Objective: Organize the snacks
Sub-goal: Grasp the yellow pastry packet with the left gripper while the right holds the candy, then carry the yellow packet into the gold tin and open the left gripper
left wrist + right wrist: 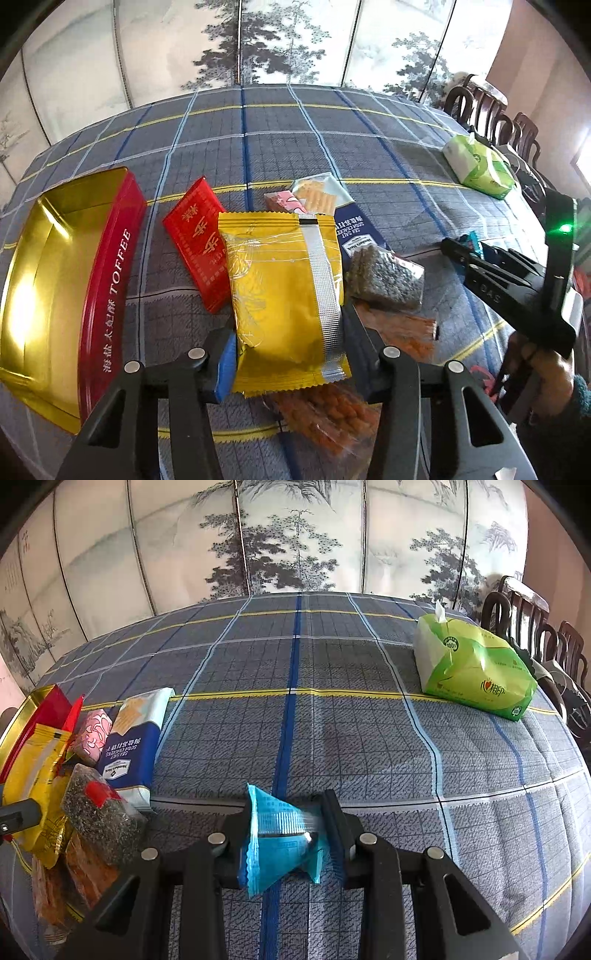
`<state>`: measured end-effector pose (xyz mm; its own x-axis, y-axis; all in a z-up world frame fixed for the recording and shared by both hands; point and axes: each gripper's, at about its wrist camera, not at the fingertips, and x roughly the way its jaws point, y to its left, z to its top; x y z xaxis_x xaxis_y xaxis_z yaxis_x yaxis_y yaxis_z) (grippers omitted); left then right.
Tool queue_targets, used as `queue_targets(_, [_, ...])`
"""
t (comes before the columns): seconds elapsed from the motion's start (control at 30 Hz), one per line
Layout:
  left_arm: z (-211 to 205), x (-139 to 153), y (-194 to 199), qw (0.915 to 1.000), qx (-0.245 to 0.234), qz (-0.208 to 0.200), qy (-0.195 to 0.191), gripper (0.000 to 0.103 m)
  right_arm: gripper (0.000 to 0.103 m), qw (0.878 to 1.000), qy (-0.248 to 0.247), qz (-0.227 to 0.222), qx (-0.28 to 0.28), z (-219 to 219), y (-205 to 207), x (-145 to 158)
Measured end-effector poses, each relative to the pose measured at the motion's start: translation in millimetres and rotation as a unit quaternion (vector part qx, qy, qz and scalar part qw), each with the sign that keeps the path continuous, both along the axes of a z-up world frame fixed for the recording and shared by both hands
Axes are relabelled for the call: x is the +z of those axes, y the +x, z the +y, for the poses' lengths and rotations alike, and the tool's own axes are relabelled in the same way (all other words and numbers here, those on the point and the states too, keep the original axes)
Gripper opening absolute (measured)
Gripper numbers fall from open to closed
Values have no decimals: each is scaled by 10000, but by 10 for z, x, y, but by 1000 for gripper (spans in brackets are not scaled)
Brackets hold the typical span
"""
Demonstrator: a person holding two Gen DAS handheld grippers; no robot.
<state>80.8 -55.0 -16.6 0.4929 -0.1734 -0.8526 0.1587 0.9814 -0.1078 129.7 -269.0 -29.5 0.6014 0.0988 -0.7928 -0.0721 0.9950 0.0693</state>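
My left gripper [288, 343] is shut on a yellow snack packet [284, 288], its pads pressing the packet's lower sides. The packet hangs over a pile of snacks: a red packet [199, 247], a blue soda cracker pack [349, 225], a small pink packet [284, 201], a dark seed bar [384, 280] and orange snack bags [332, 417]. An open red toffee tin [110, 295] with a gold inside lies to the left. My right gripper [288, 823] is shut on a small blue packet [280, 834], held above the cloth to the right of the pile.
The table wears a grey-blue plaid cloth [332, 701]. A green tissue pack [472, 672] sits at the far right. Dark wooden chairs [524, 609] stand beyond the right edge, and a painted folding screen [295, 535] stands behind the table. A person's hand [546, 373] holds the right gripper.
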Motion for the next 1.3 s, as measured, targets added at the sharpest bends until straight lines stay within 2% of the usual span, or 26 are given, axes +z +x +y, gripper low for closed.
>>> queue_targets(0.33, [174, 231, -143, 9997, 61, -195, 140, 46, 32, 10000, -40, -1, -4, -3, 6, 6])
queue_targets(0.67, [832, 414, -196, 9960, 591, -433, 521, 46, 32, 9999, -158, 4, -8, 33, -10, 9])
queue_targets(0.83, [1306, 370, -202, 9914, 1010, -375, 736, 46, 32, 9998, -210, 6, -11, 39, -17, 16])
queue_targets(1.03, [1859, 170, -204, 9848, 1457, -115, 936, 46, 32, 9995, -312, 9, -11, 64, -24, 20])
queue_targets(1.3, [2185, -97, -225, 9825, 1534, 173, 1042, 46, 32, 9994, -341, 8, -18, 72, -29, 24])
